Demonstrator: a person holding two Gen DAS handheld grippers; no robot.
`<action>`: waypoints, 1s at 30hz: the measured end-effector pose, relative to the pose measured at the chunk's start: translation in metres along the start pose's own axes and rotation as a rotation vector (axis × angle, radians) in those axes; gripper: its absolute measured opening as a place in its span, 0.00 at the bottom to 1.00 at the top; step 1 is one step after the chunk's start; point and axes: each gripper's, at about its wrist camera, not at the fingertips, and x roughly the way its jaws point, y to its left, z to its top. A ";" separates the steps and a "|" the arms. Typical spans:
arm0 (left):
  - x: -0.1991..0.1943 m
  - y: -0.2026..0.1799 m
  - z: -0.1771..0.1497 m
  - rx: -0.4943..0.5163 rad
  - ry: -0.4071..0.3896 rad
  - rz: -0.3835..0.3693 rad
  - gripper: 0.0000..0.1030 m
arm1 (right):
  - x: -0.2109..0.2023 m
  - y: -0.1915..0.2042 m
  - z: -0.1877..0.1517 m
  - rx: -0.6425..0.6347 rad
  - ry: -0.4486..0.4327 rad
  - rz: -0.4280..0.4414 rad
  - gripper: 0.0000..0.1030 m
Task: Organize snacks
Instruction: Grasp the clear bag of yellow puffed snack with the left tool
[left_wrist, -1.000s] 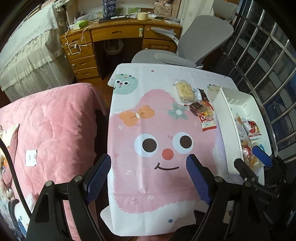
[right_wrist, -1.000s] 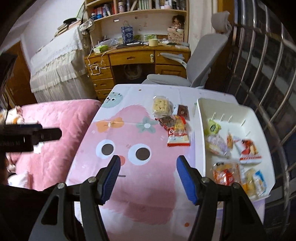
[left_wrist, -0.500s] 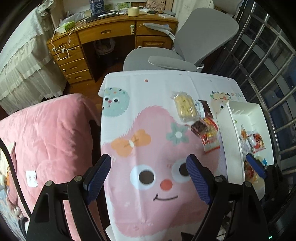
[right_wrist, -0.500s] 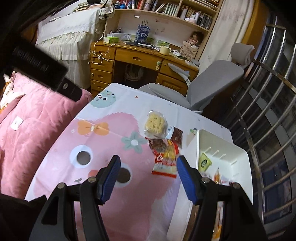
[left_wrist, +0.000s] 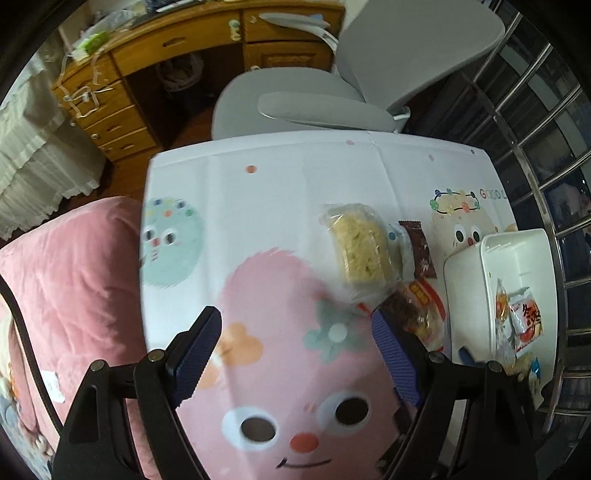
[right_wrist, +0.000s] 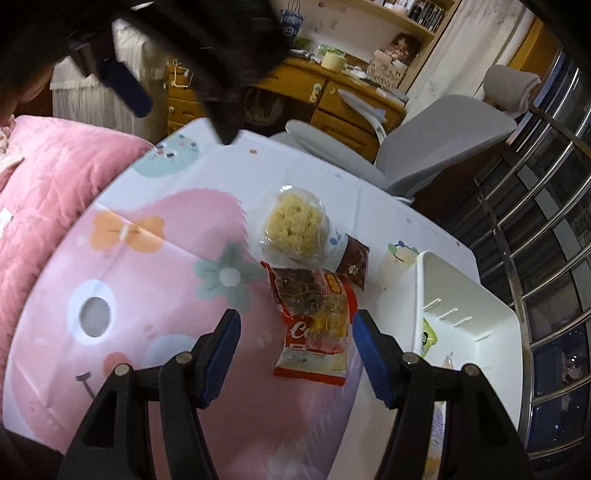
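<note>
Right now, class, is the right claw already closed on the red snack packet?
No: the right claw is open, its fingers on either side of the red snack packet without touching it.

Worktop (right_wrist: 155, 266), far right part: 3 loose snack pkts – 1 clear noodle pkt (right_wrist: 295, 227), 1 brown sachet (right_wrist: 354, 266), 1 red pkt (right_wrist: 317, 325). 1 white basket (left_wrist: 463, 280) at right edge, approx 4 pkts inside, hard to count. 2 tongs: left (left_wrist: 297, 349), right (right_wrist: 295, 349).

Right tongs (right_wrist: 295, 341) gape above red snack packet (right_wrist: 317, 325) beside white bin (right_wrist: 476, 306)
</note>
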 end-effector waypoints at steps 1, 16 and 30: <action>0.007 -0.003 0.005 0.004 0.007 -0.004 0.80 | 0.004 0.000 0.000 0.005 0.006 -0.002 0.62; 0.105 -0.036 0.053 0.032 0.111 -0.072 0.80 | 0.061 -0.010 0.000 0.169 0.013 0.012 0.61; 0.147 -0.058 0.060 0.038 0.186 -0.115 0.69 | 0.073 -0.004 0.000 0.116 -0.052 -0.060 0.62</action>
